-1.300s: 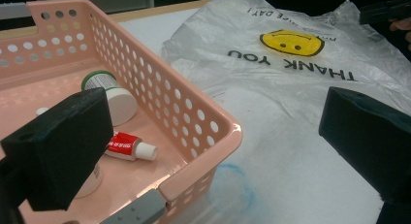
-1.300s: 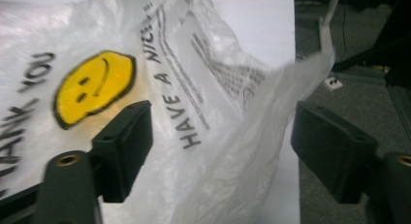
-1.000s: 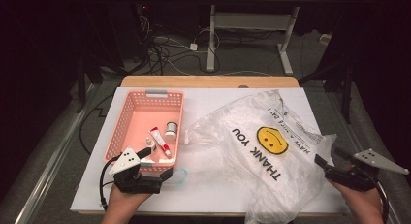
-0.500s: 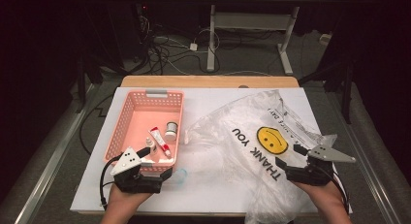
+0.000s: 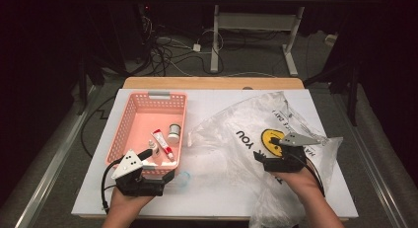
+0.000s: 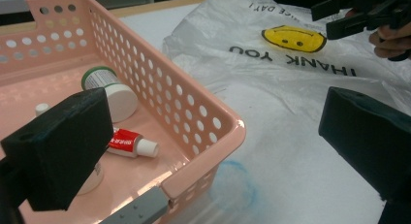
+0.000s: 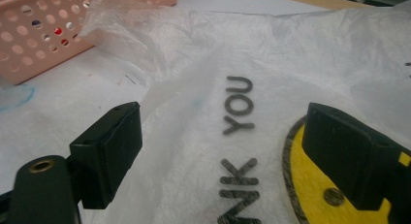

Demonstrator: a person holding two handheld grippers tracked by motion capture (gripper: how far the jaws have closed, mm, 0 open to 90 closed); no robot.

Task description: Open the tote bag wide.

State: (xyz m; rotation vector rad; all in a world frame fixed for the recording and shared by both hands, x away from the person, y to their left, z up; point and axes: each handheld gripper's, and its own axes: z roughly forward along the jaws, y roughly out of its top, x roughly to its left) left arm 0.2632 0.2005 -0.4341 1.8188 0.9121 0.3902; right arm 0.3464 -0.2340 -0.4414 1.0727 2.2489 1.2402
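A pink perforated basket (image 5: 118, 134) (image 6: 194, 103) (image 7: 29, 40) sits at the table's left. It holds a white jar (image 5: 173, 134) (image 6: 109, 90), a red-and-white tube (image 5: 162, 141) (image 6: 128, 144) and a small white bottle (image 5: 154, 148). My left gripper (image 5: 160, 165) (image 6: 213, 141) is open, its jaws standing either side of the basket's near right corner. A clear plastic bag (image 5: 231, 124) (image 6: 291, 78) (image 7: 203, 64), printed THANK YOU with a yellow smiley, lies crumpled at the right. My right gripper (image 5: 265, 149) (image 7: 230, 146) (image 6: 349, 10) hovers over the print. Its jaws have just been opening, with nothing gripped.
A faint blue ring mark (image 5: 183, 178) (image 6: 237, 185) lies on the white tabletop (image 5: 217, 198) by the basket's near corner. A wooden strip (image 5: 212, 83) edges the far side. Beyond it are floor cables (image 5: 167, 50) and desk legs (image 5: 215, 35).
The right hand has moved left from the table's right edge to above the bag's smiley print. The left gripper has stayed by the basket.
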